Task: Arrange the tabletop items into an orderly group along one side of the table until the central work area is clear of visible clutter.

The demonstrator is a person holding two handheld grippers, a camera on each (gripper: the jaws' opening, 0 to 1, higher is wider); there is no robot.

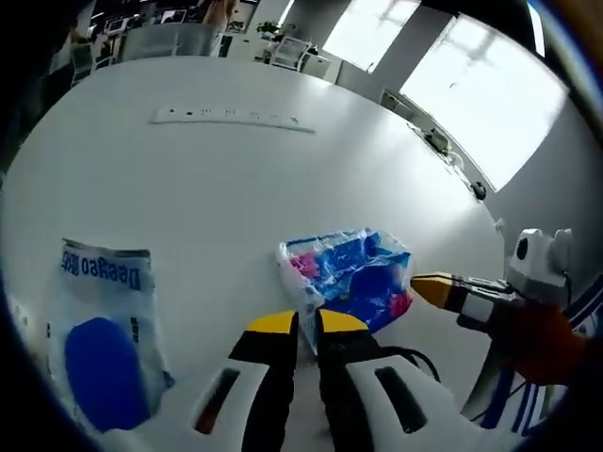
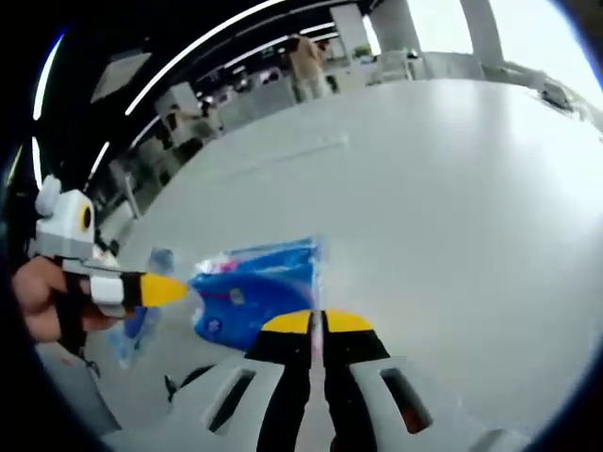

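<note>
On a round white table (image 1: 245,179) in an open office, we see both grippers, left (image 1: 307,323) and right (image 2: 317,323), pinching a crinkled blue-and-pink plastic packet (image 1: 353,273). Left of the packet lies a white pouch (image 1: 104,330) with a blue oval; its upside-down print is unreadable to us, its lower end cut off.

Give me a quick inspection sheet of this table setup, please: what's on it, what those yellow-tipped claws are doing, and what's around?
Surface: white table, mostly bare.
Job's things: blue and pink packet in front of both claws; white pouch with blue print lying flat, apart from it.
Clutter: long white strip farther back on the table.
Grippers: left gripper jaws together on the packet's edge; right gripper jaws together at the packet's other side, grip unclear.
Cables: black cord beside the left gripper.
Surroundings: bright windows, office chairs, a person standing far off.
</note>
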